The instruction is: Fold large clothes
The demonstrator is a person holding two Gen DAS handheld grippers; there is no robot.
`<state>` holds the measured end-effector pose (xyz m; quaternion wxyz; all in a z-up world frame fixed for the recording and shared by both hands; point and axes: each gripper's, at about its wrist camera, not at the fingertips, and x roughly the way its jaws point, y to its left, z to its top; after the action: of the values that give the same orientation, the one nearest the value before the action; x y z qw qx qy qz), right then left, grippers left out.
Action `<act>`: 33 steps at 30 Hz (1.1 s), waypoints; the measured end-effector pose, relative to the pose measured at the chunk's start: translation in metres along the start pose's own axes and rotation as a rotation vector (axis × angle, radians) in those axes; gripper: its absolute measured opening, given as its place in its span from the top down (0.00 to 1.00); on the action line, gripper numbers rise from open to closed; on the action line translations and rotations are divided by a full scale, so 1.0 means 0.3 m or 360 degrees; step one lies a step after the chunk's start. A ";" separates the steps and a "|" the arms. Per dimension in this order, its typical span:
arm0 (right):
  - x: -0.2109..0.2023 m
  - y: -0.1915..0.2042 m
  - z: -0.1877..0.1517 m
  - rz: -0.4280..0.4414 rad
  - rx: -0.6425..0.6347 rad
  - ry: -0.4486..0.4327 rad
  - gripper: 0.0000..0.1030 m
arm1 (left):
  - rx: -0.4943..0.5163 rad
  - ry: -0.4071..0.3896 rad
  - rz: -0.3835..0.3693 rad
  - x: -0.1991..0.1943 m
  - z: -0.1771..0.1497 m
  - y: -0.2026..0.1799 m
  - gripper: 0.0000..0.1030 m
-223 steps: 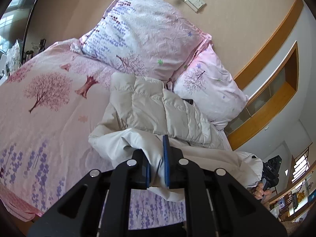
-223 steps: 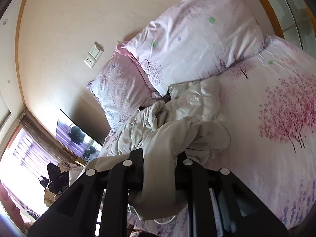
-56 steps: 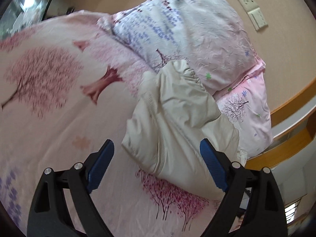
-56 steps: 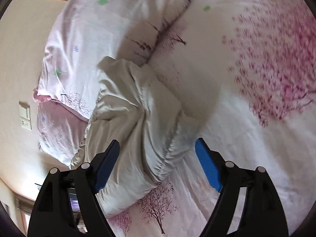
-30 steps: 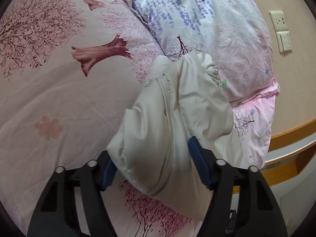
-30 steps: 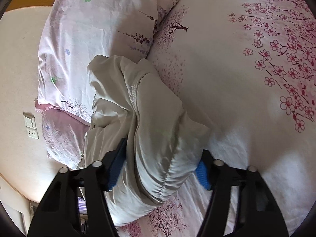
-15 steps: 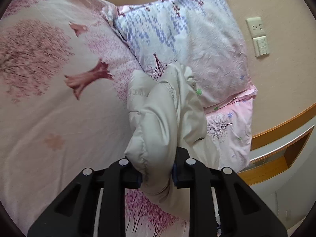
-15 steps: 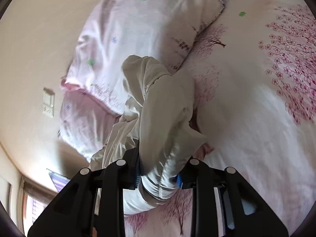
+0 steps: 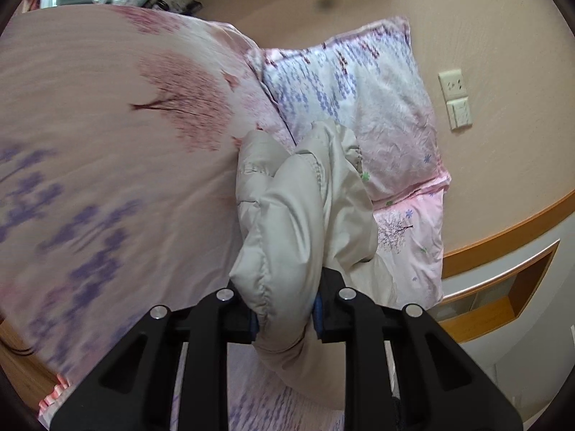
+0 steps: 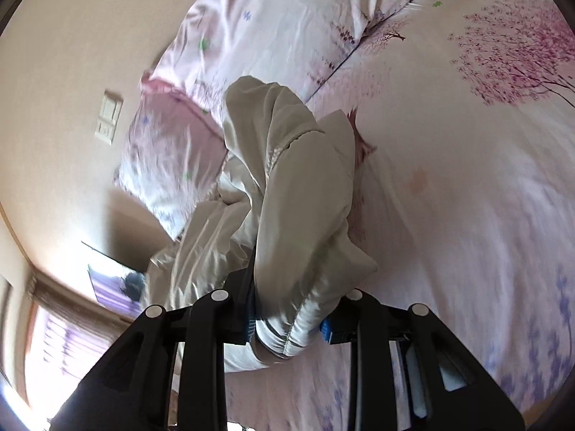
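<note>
Jacket (image 9: 287,215), cream and puffy, fills the middle of both my views, bunched into a thick roll that rises from the bottom centre toward the pillows. My left gripper (image 9: 284,318) is clamped on one padded end of it, the blue pads pressed into the fabric at lower centre. My right gripper (image 10: 287,323) is clamped on another end with a gathered hem, also at lower centre. The far part of the jacket lies against the flowered pillow (image 9: 359,100) in the upper right of the left view. Pink bedspread (image 9: 107,143) with tree prints spreads across the left. A wall socket (image 9: 454,98) sits at right.
</note>
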<state>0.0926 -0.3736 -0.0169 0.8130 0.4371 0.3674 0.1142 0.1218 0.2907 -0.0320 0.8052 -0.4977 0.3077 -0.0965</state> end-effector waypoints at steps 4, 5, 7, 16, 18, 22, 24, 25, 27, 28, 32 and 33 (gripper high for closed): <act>-0.005 0.018 -0.030 -0.0166 -0.0135 -0.0013 0.63 | -0.0018 -0.0008 0.0025 -0.010 -0.025 0.053 0.74; -0.007 0.021 -0.031 -0.0197 -0.0146 -0.0021 0.60 | -0.0022 -0.0005 0.0034 -0.005 -0.028 0.061 0.70; -0.033 0.035 -0.032 -0.0282 -0.0187 -0.0084 0.50 | -0.0012 -0.0020 0.0040 -0.005 -0.030 0.068 0.65; -0.084 0.302 -0.032 -0.0435 -0.0638 -0.0358 0.51 | 0.0205 -0.0078 0.0074 -0.024 -0.051 0.025 0.30; -0.013 0.400 -0.051 -0.0337 -0.0768 -0.0243 0.59 | 0.0235 -0.0074 0.0081 -0.025 -0.058 0.024 0.29; 0.148 0.578 -0.108 -0.0228 -0.1009 -0.0023 0.67 | 0.0260 -0.0044 0.0080 -0.017 -0.075 0.027 0.29; 0.233 0.659 -0.138 -0.0201 -0.1105 0.0107 0.69 | 0.0266 -0.0031 0.0084 -0.015 -0.081 0.032 0.29; 0.265 0.686 -0.150 -0.0201 -0.1137 0.0155 0.69 | 0.0273 -0.0023 0.0082 -0.012 -0.084 0.034 0.29; 0.346 0.745 -0.173 -0.0204 -0.1201 0.0252 0.70 | 0.0280 -0.0017 0.0082 -0.007 -0.088 0.034 0.29; 0.377 0.765 -0.178 -0.0208 -0.1216 0.0284 0.72 | 0.0282 -0.0014 0.0081 -0.003 -0.087 0.033 0.29; 0.513 0.818 -0.168 -0.0240 -0.1186 0.0401 0.73 | 0.0275 -0.0009 0.0069 0.008 -0.081 0.033 0.29; 0.521 0.815 -0.173 -0.0249 -0.1174 0.0420 0.73 | 0.0275 -0.0010 0.0068 0.010 -0.079 0.033 0.29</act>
<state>0.1997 -0.1172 0.0815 0.8675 0.0681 0.4351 0.2315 0.1086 0.2765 -0.0492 0.8479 -0.4200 0.3064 -0.1039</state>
